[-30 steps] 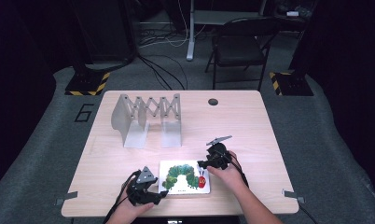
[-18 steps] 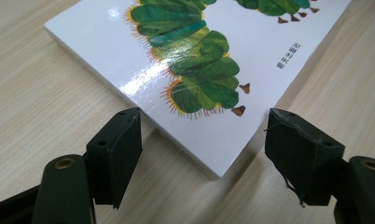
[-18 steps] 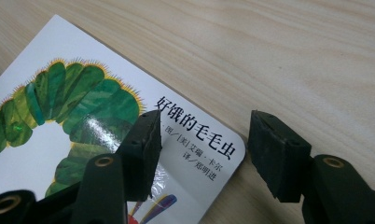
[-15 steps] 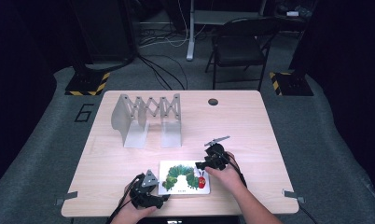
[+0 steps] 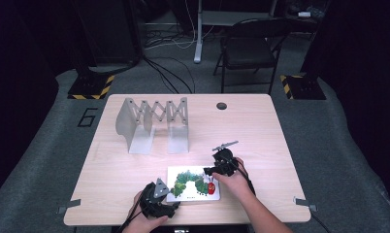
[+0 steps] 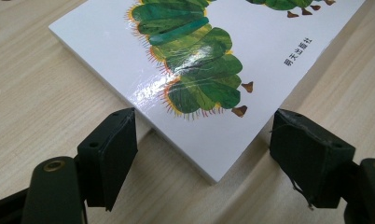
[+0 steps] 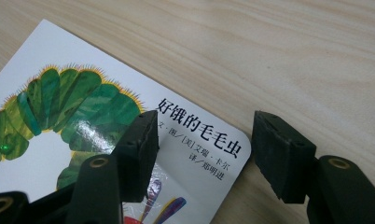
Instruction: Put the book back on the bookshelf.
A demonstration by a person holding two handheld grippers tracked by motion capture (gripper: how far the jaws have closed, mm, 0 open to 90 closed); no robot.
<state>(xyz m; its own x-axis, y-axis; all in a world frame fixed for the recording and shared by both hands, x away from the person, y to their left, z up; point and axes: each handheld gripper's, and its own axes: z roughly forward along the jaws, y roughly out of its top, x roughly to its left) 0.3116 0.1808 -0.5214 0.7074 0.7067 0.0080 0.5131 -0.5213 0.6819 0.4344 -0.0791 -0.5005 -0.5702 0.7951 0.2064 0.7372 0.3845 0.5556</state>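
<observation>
A white picture book (image 5: 193, 183) with a green caterpillar on its cover lies flat near the table's front edge. My left gripper (image 5: 168, 204) is at the book's near left corner. In the left gripper view the gripper (image 6: 206, 123) stands open, its jaws on either side of that corner of the book (image 6: 195, 51), low over the wood. My right gripper (image 5: 212, 171) hovers at the book's far right corner. In the right gripper view it (image 7: 206, 135) is open, one jaw over the printed title of the book (image 7: 73, 112) and the other over bare table.
A grey metal accordion-style book rack (image 5: 152, 124) stands at the table's back left. A round cable hole (image 5: 221, 106) sits near the back edge. The wooden tabletop (image 5: 261, 141) lies bare to the right. A folding chair (image 5: 249, 48) stands beyond the table.
My left gripper has dropped slightly toward the front edge and edged right onto the book's corner. The right gripper and the book have barely moved.
</observation>
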